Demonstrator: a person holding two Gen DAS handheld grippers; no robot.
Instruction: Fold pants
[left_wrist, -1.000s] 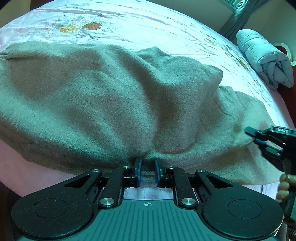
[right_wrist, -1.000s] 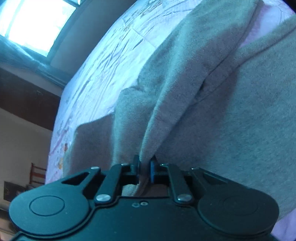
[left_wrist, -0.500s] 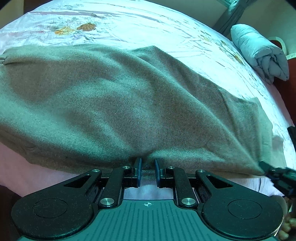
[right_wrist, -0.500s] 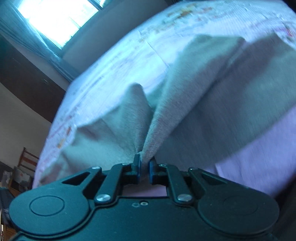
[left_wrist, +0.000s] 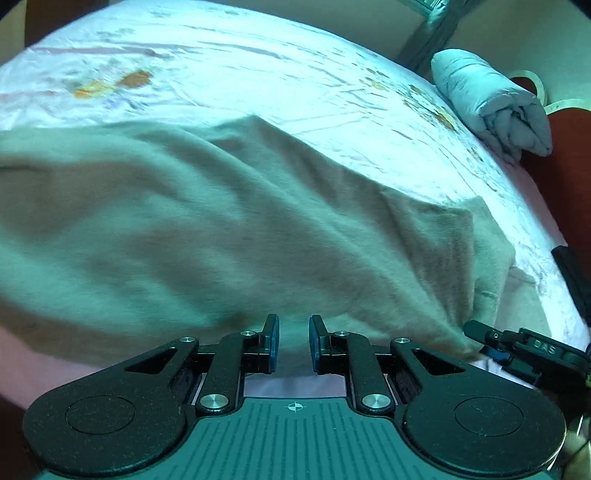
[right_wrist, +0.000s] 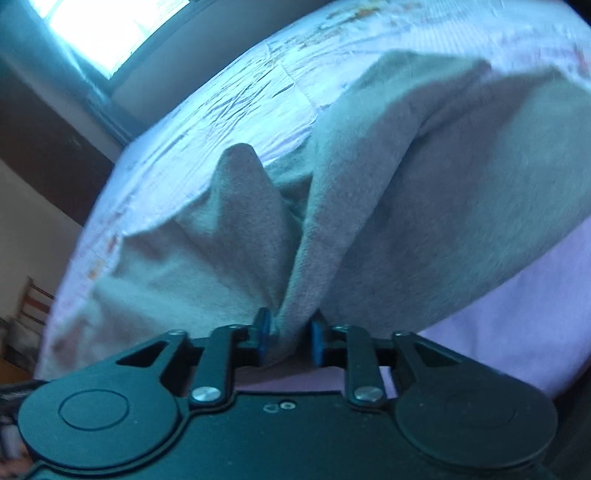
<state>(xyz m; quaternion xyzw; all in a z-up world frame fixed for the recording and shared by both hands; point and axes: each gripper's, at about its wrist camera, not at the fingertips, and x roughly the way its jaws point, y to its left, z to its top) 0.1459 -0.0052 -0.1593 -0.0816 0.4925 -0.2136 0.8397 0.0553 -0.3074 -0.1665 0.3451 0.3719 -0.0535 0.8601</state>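
Now grey pants (left_wrist: 207, 236) pinched in left hand-held gripper (left_wrist: 293, 341), right hand-held gripper (right_wrist: 288, 341) opening around fold.

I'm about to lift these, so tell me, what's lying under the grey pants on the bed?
Around the grey pants only the pale floral bedsheet shows, so they seem to lie straight on it. Whatever the cloth itself covers cannot be seen.

Both fisheye views bend hard at the edges and carry a cold blue-green cast. Daylight glares white from the window (right_wrist: 107, 33) in the right wrist view, washing out the bed (left_wrist: 258, 70), while the pants (left_wrist: 184, 229) smear with motion blur and dark corners vignette.
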